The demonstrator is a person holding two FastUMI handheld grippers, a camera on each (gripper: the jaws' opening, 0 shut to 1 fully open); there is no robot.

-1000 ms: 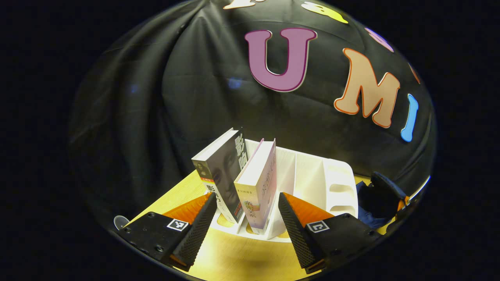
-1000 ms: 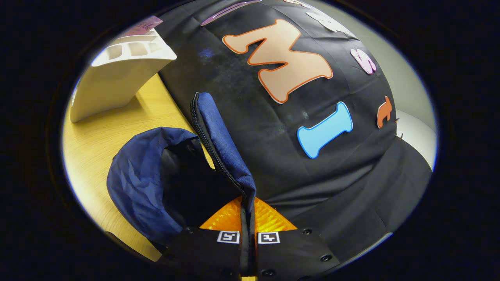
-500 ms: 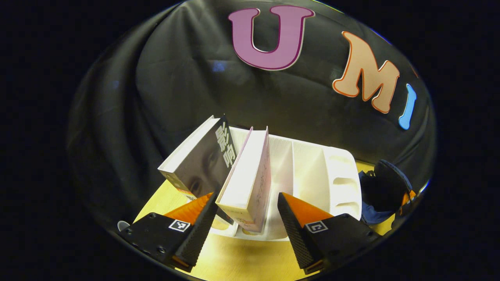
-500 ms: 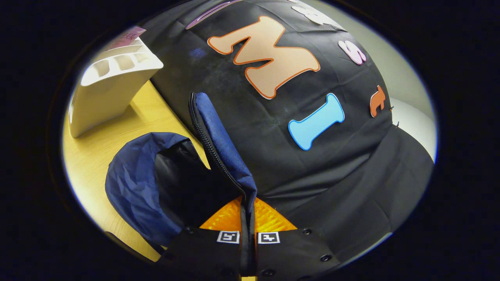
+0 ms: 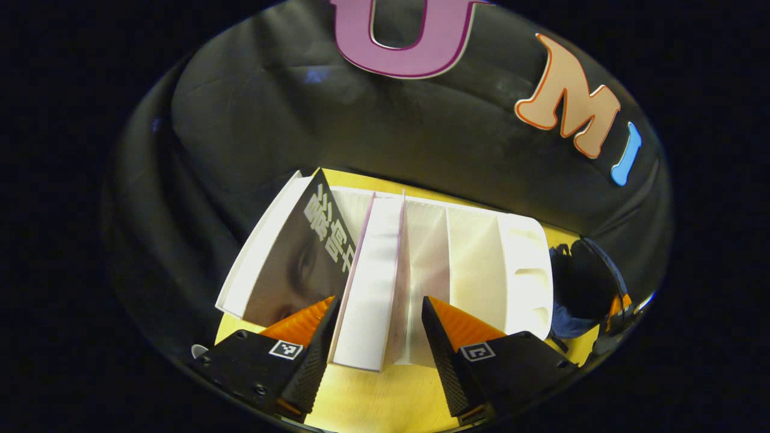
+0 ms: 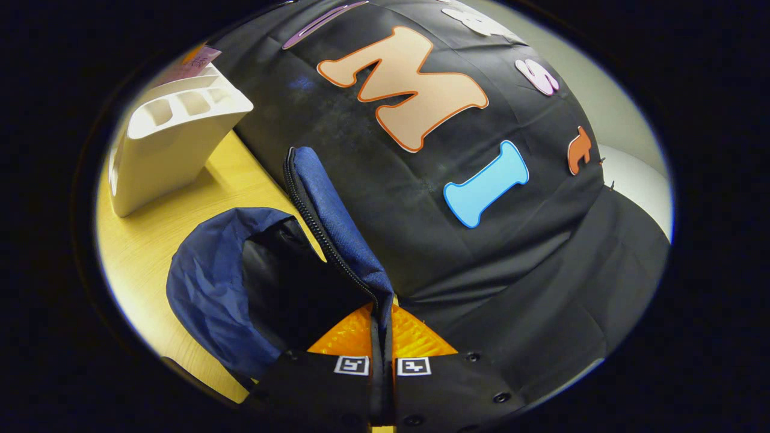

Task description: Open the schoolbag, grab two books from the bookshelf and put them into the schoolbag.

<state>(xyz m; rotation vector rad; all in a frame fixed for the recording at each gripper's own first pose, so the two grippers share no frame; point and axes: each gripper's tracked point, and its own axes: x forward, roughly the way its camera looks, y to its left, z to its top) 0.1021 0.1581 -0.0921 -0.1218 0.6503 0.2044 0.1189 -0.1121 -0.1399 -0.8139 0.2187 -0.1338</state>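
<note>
Two books stand in the white bookshelf [image 5: 481, 264]: a dark book [image 5: 295, 258] leaning left and a pale pink-edged book [image 5: 376, 270] beside it. My left gripper [image 5: 379, 307] is open above them, one finger on each side of the pale book's top edge, with gaps to both. The blue schoolbag [image 5: 577, 288] sits right of the shelf. In the right gripper view the schoolbag [image 6: 210, 282] gapes open with a dark inside. My right gripper [image 6: 382, 313] is shut on its zipped flap [image 6: 337, 216], holding it upright.
The wooden table [image 6: 156, 228] carries the bookshelf [image 6: 168, 144] and the bag side by side. The booth's black cloth wall hangs close behind both. The shelf's right-hand slots [image 5: 469, 258] hold nothing.
My left gripper has moved closer and over the books, now looking down on their top edges with the pale book between its fingers. The right gripper has barely moved, still holding the flap.
</note>
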